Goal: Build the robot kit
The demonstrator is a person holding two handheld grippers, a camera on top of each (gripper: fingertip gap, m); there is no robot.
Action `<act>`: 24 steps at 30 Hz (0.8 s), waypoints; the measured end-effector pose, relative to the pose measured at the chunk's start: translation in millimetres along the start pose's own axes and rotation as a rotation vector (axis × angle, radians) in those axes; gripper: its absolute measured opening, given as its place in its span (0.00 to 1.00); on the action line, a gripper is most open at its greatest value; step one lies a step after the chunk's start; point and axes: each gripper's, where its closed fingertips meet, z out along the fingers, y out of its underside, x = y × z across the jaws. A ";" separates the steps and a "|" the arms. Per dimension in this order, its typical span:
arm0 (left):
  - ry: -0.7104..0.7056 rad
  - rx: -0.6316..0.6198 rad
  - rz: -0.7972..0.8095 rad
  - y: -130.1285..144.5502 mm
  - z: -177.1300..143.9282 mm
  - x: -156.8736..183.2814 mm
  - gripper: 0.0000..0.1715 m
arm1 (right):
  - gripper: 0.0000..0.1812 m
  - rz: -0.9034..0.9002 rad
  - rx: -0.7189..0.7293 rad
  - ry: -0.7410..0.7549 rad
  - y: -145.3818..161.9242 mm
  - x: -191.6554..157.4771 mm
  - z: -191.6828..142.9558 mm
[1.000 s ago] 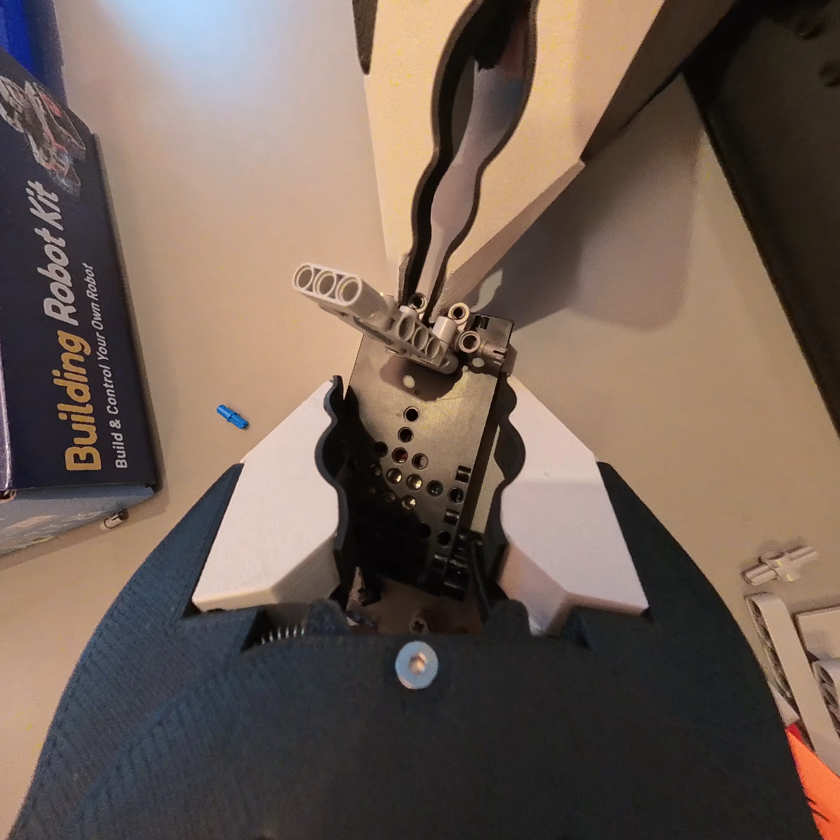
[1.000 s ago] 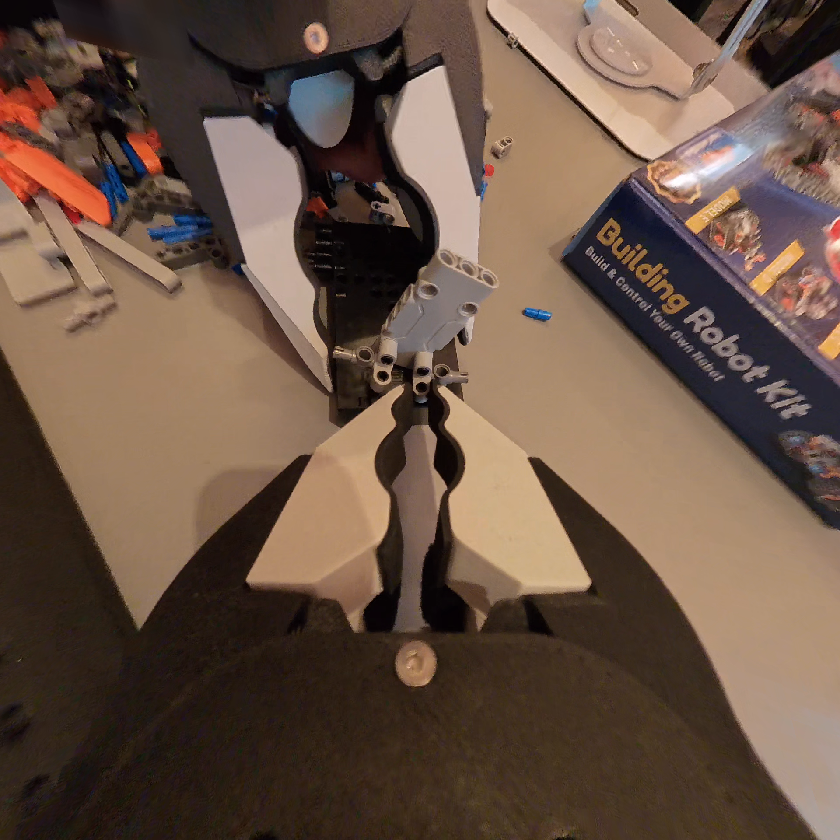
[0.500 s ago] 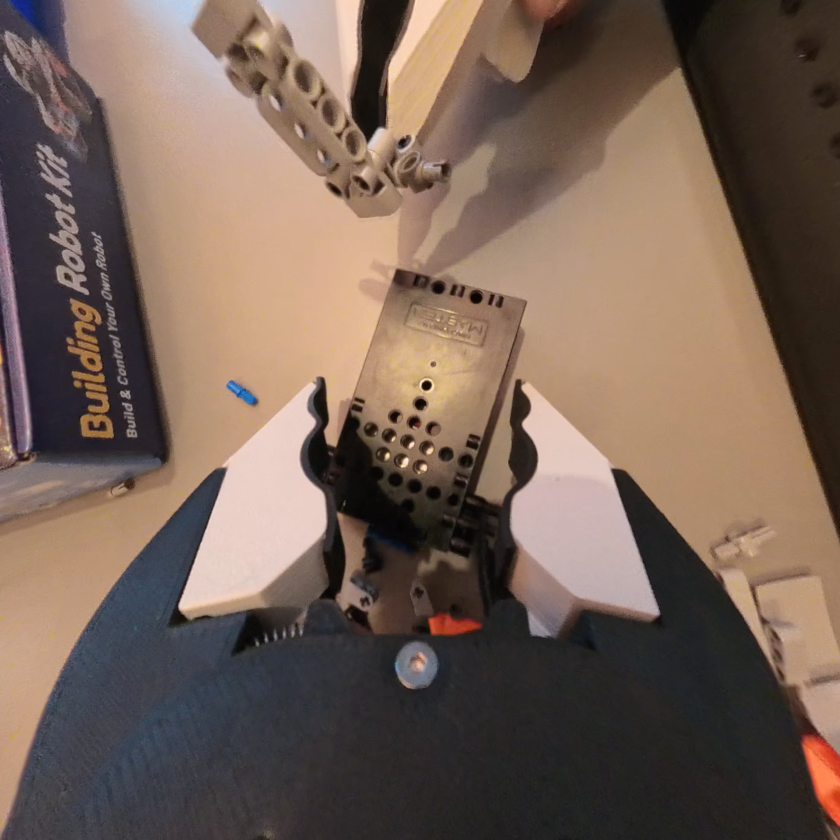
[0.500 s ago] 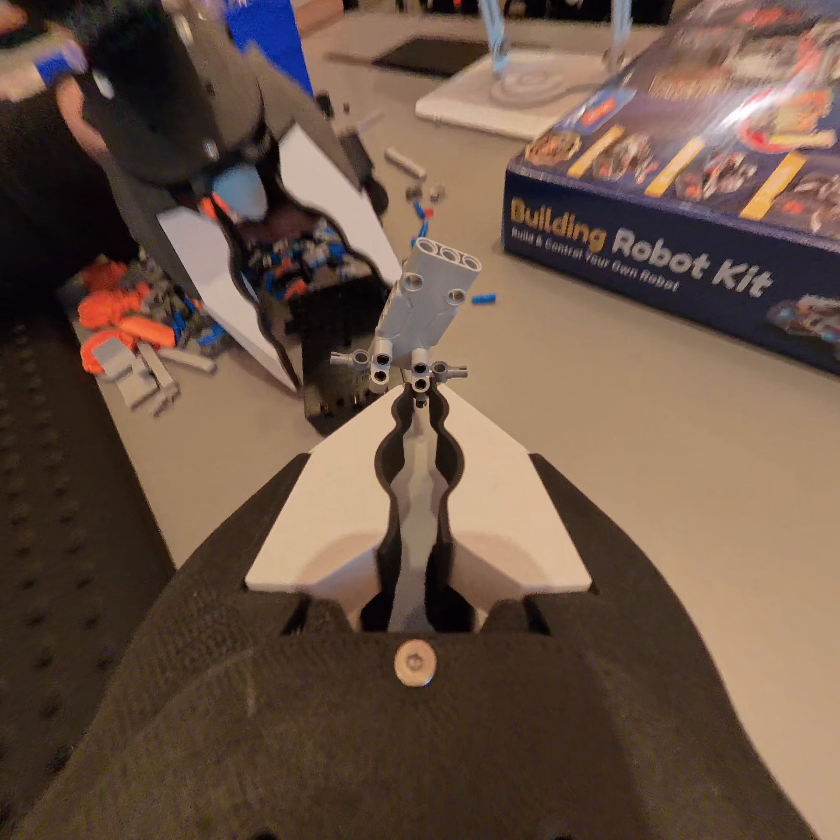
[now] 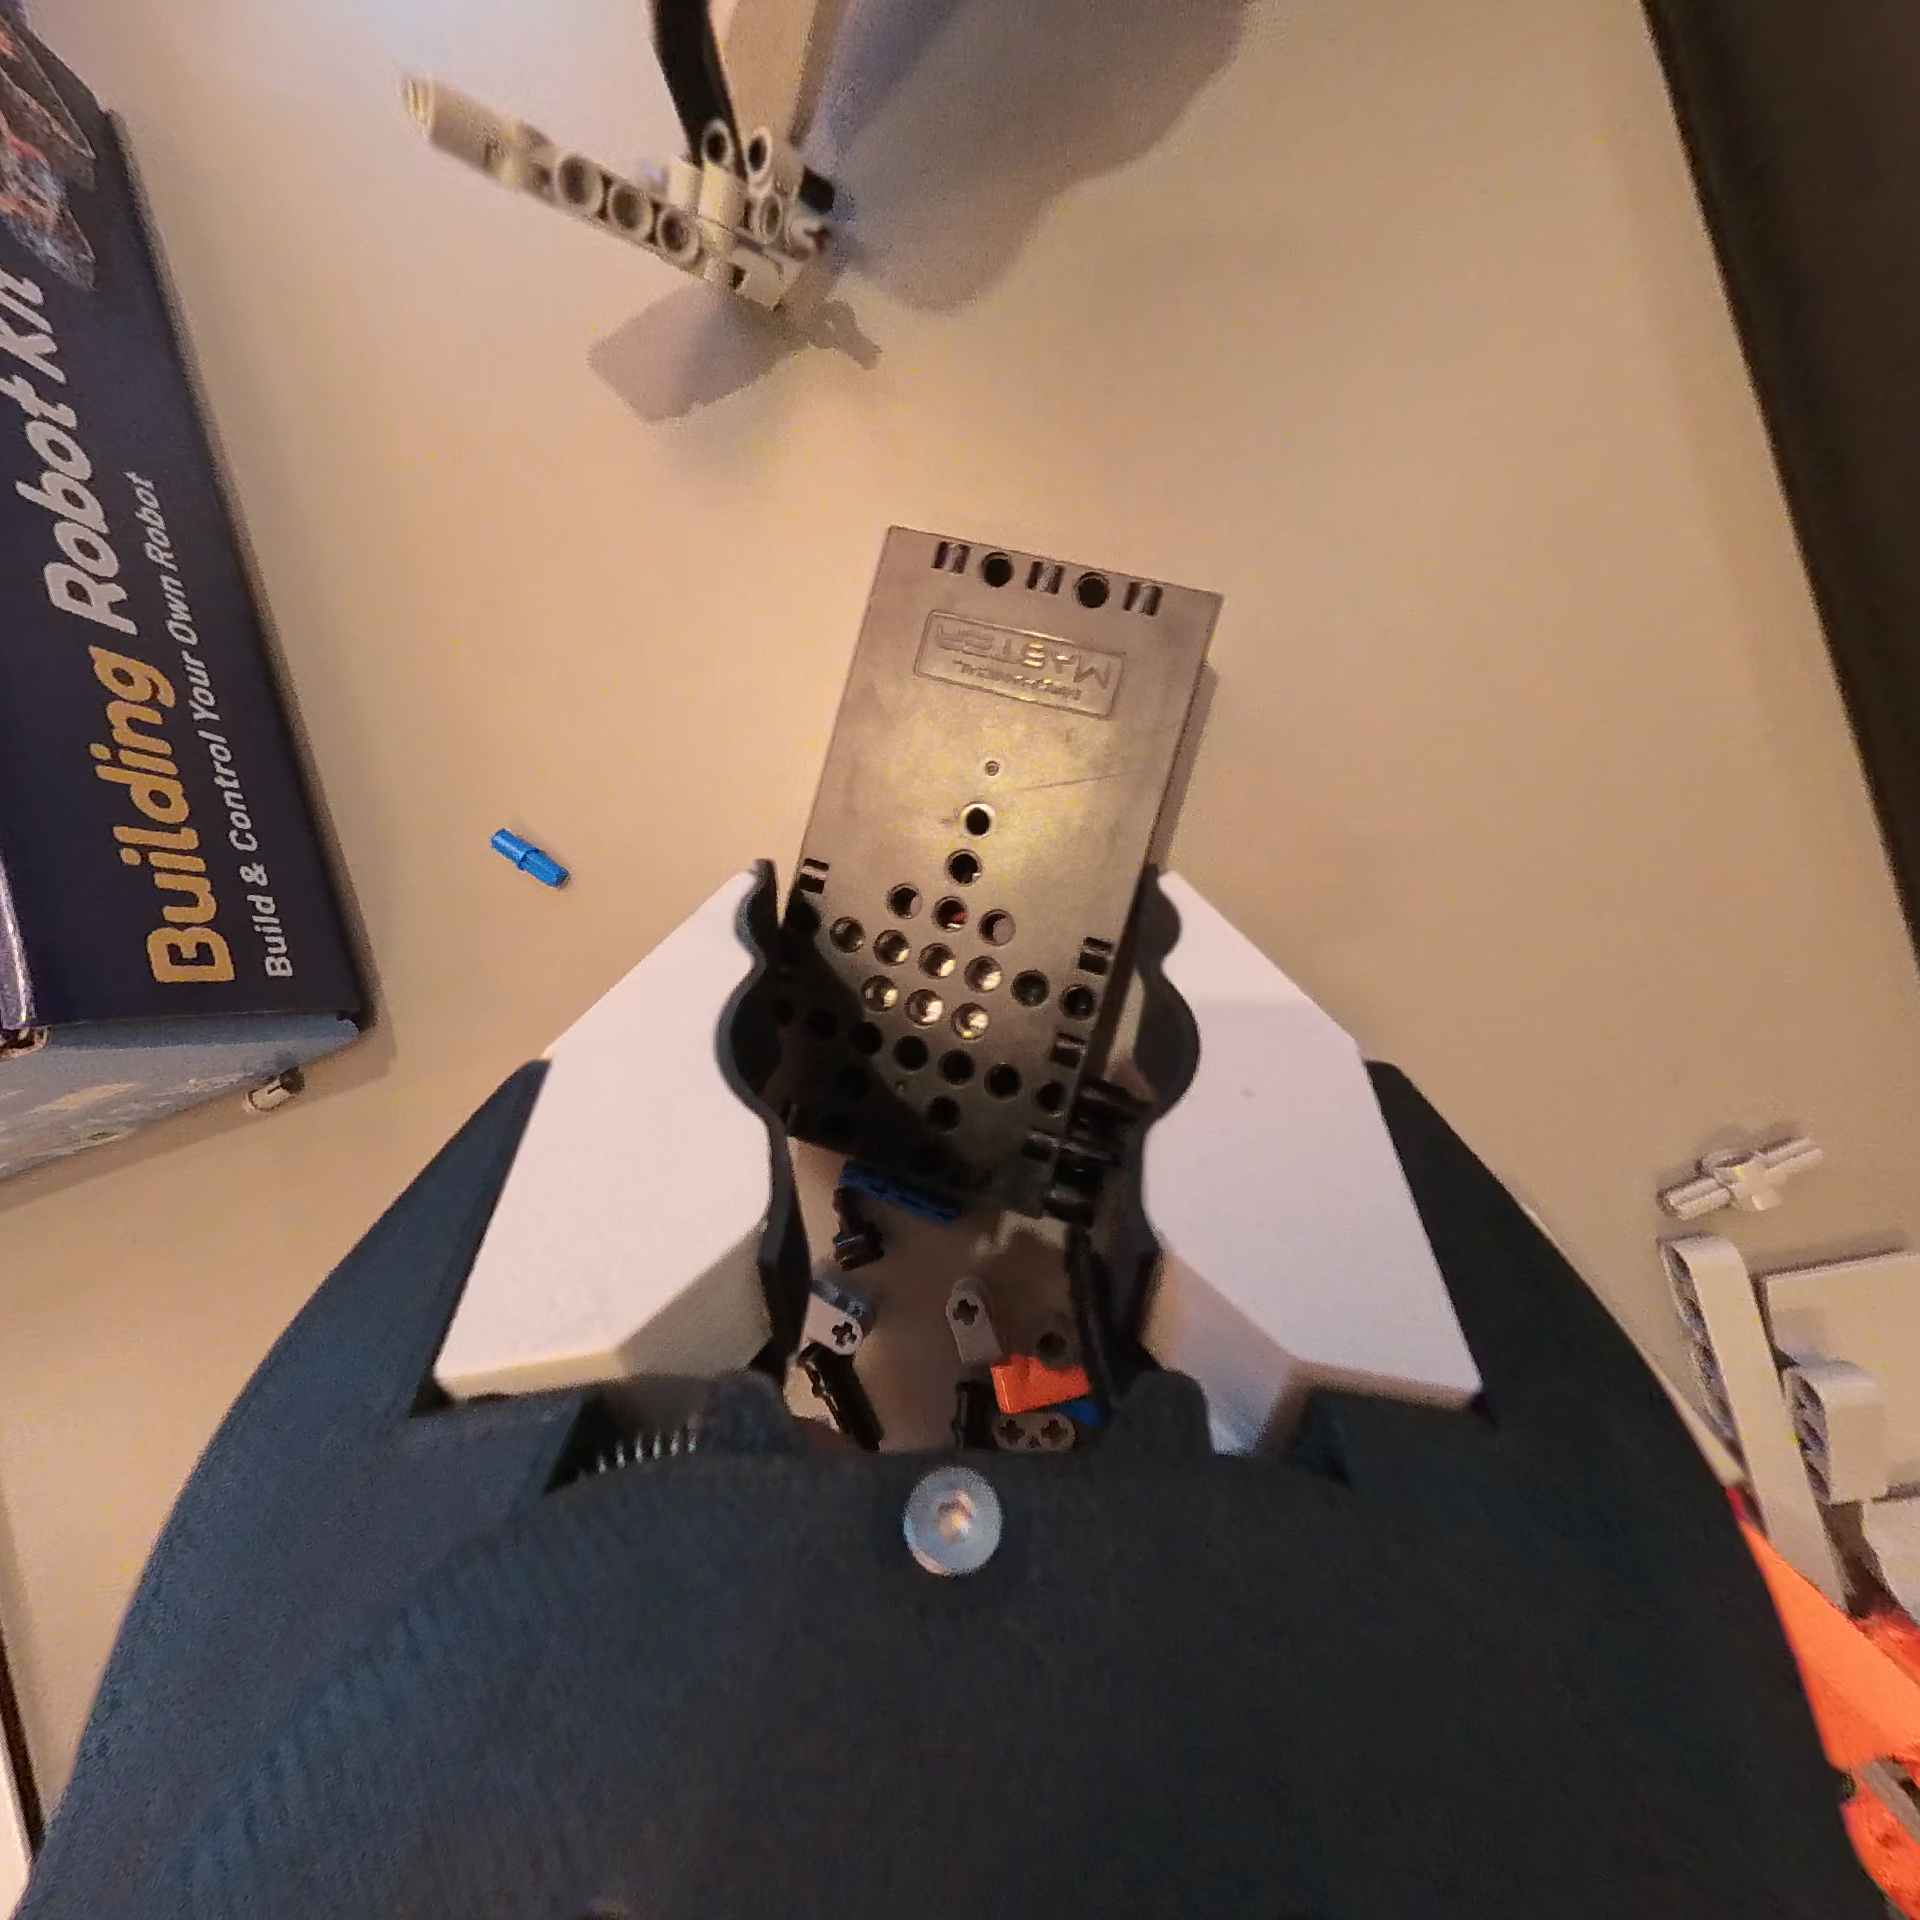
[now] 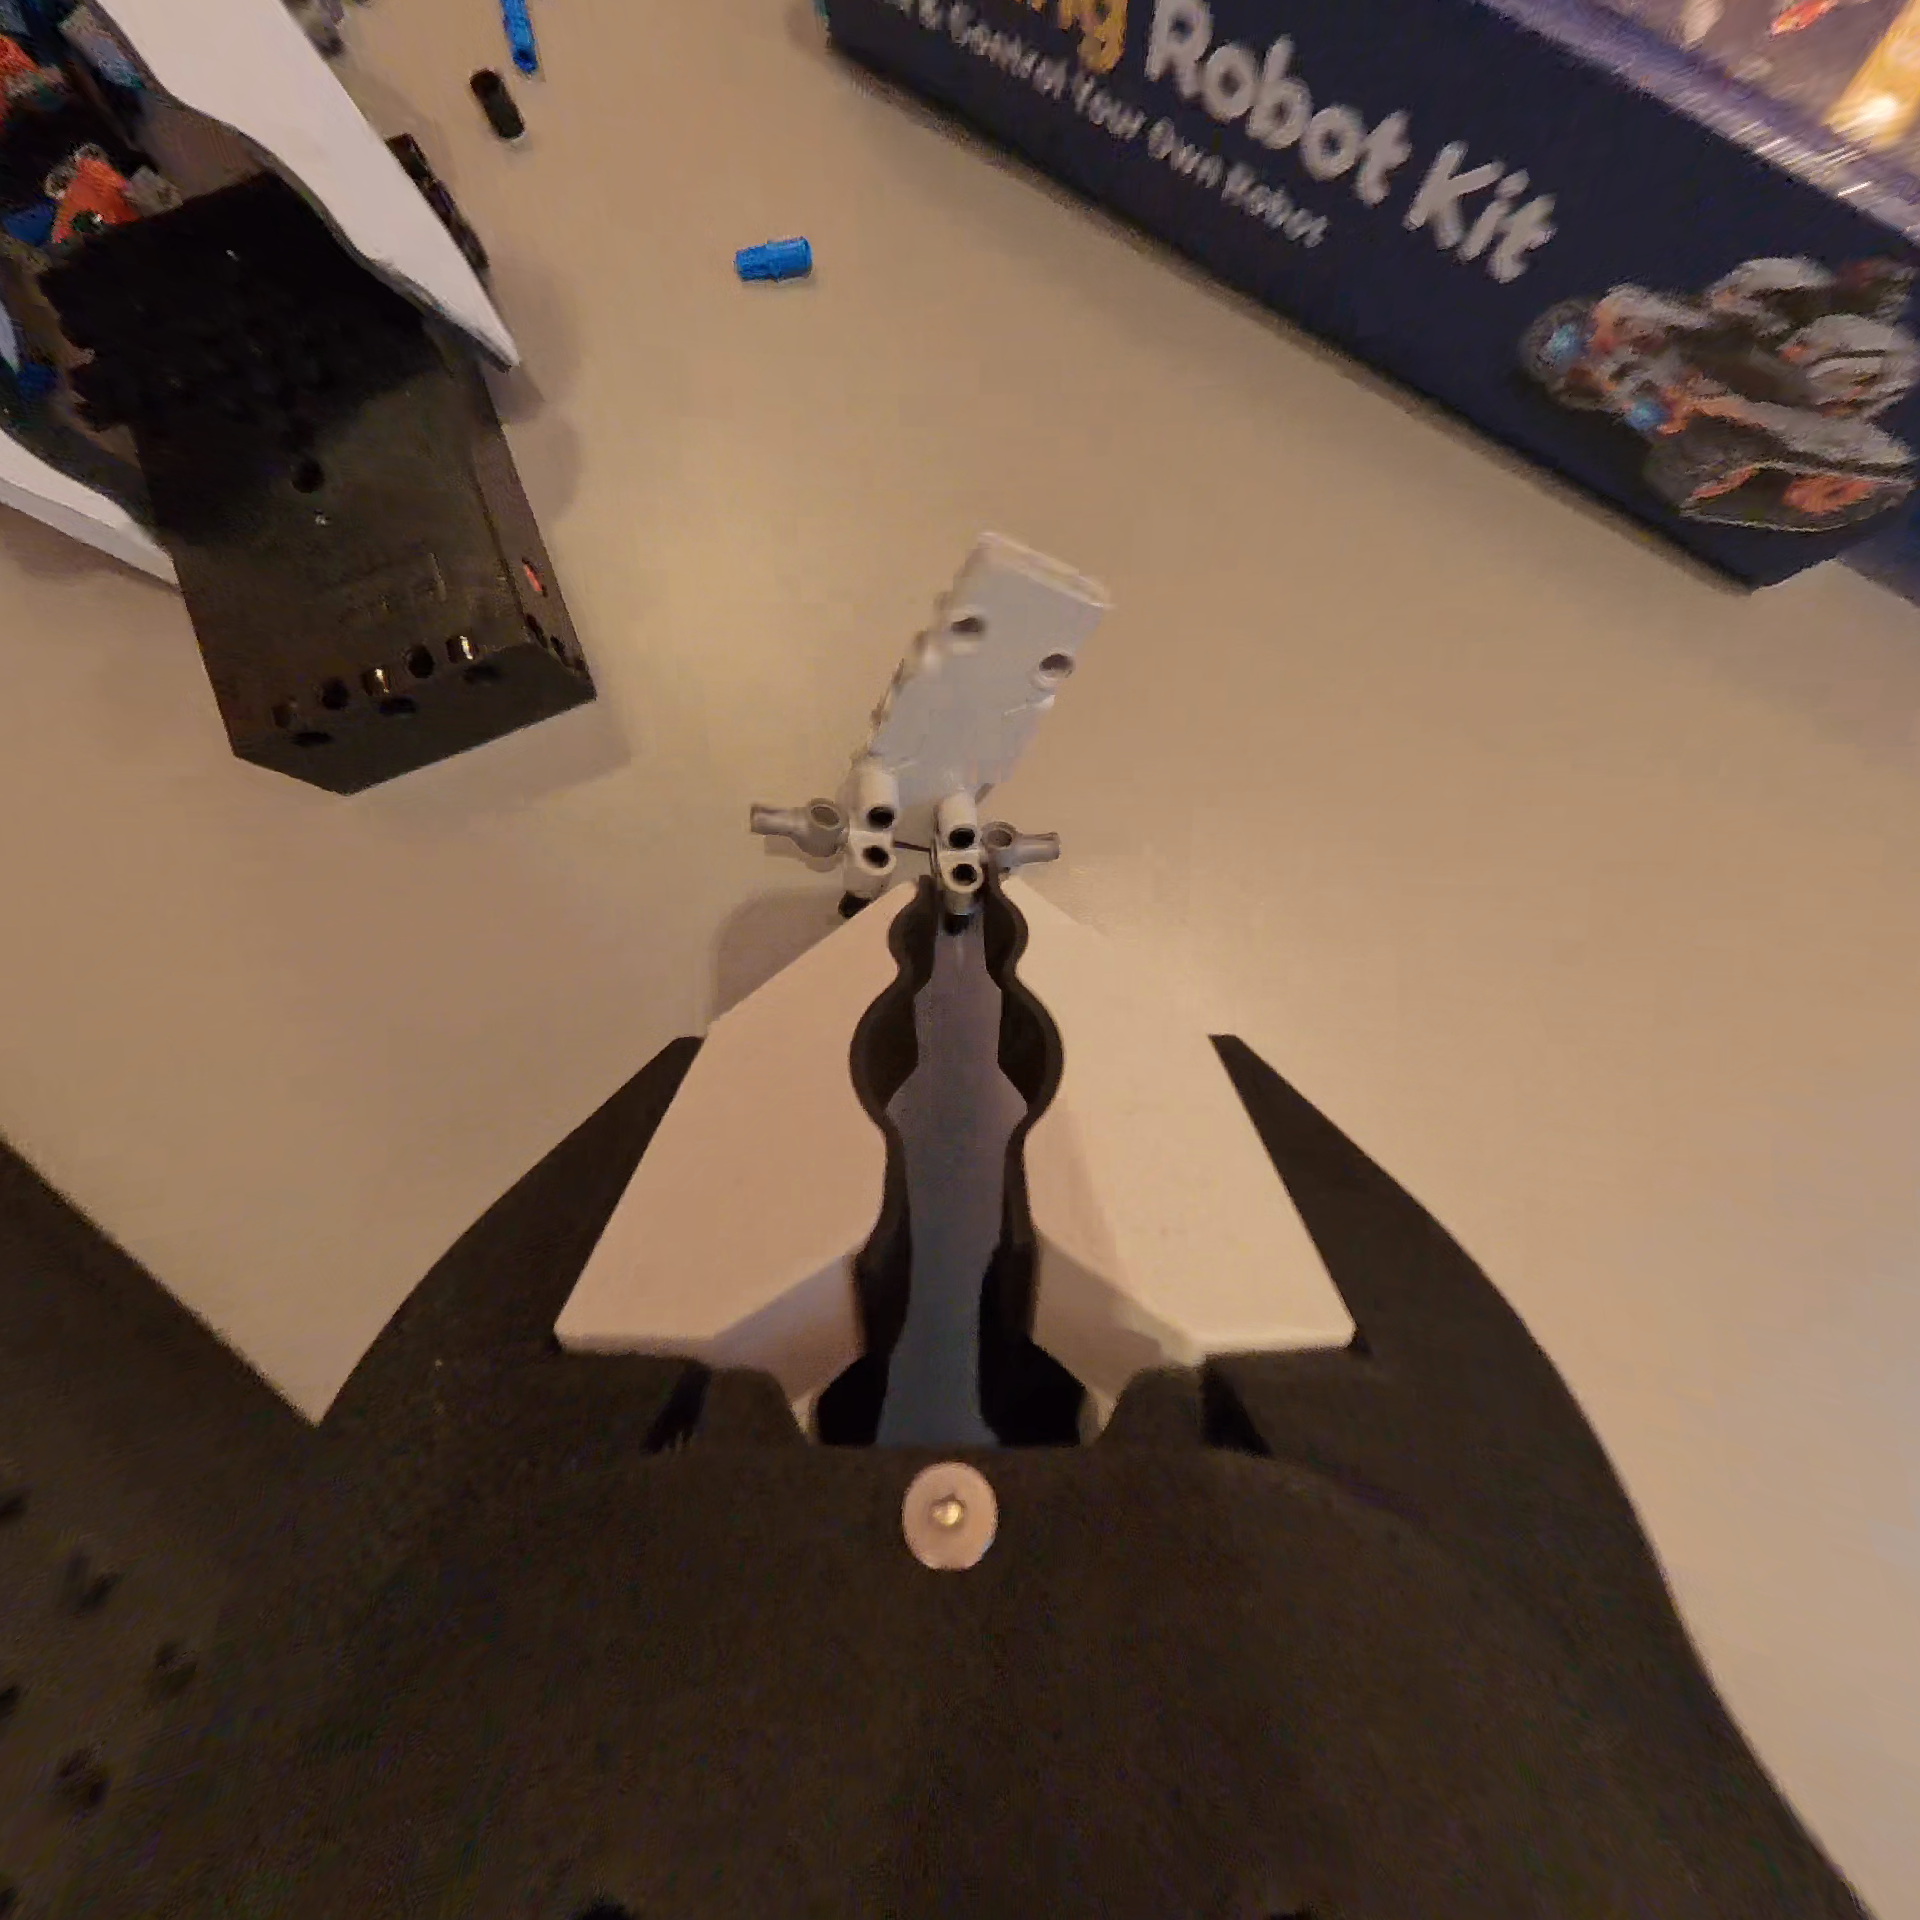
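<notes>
A: What has the left gripper (image 5: pixel 961 914) got?

B: It is clamped on the black block (image 5: pixel 1003 831), a flat perforated slab. Both white fingers (image 5: pixel 665 1122) press its long sides near the lower end, and the block's far end sticks out past the tips, over the table (image 5: pixel 1351 520).

A: And the right gripper (image 6: pixel 951 883)?

B: Closed almost fully, pinching the grey assembly (image 6: pixel 966 717) by a small connector at its base. The grey beam points up and away from the fingertips, with short pins jutting out to either side.

A: Where does that assembly sit relative to the block?

B: Well apart from it. In the left wrist view the grey assembly (image 5: pixel 665 208) hangs beyond the block's far end and to its left, blurred, with its shadow on the table below it.

A: Anything else about the block?

B: A blue pin (image 5: pixel 528 844) lies on the table left of the block, and farther left a dark blue box (image 5: pixel 156 675). Right of the block are grey parts (image 5: pixel 1735 1184) and orange pieces (image 5: pixel 1849 1683). Behind the block, between the fingers, small loose bits (image 5: pixel 1039 1382) lie on the table.
</notes>
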 end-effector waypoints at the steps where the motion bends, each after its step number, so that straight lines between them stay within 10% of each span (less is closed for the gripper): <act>1: 0.004 0.004 0.002 -0.4 0.2 0.8 0.38 | 0.07 -0.003 -0.032 -0.011 1.3 -1.1 1.7; 7: 0.027 0.008 -0.020 4.0 -4.5 0.7 0.39 | 0.35 -0.122 -0.023 0.158 -12.1 3.1 -22.8; 12: 0.066 0.038 -0.048 4.8 -13.1 1.9 0.40 | 0.52 -0.296 0.081 -0.087 -42.8 -92.0 -3.7; 16: 0.052 0.041 -0.036 7.4 -18.2 1.1 0.41 | 0.45 -0.303 -0.002 -0.183 -35.5 -113.7 39.7; 24: -0.049 -0.027 0.106 8.0 -21.0 -1.4 0.47 | 0.36 0.036 0.096 -0.448 -51.4 -111.0 23.2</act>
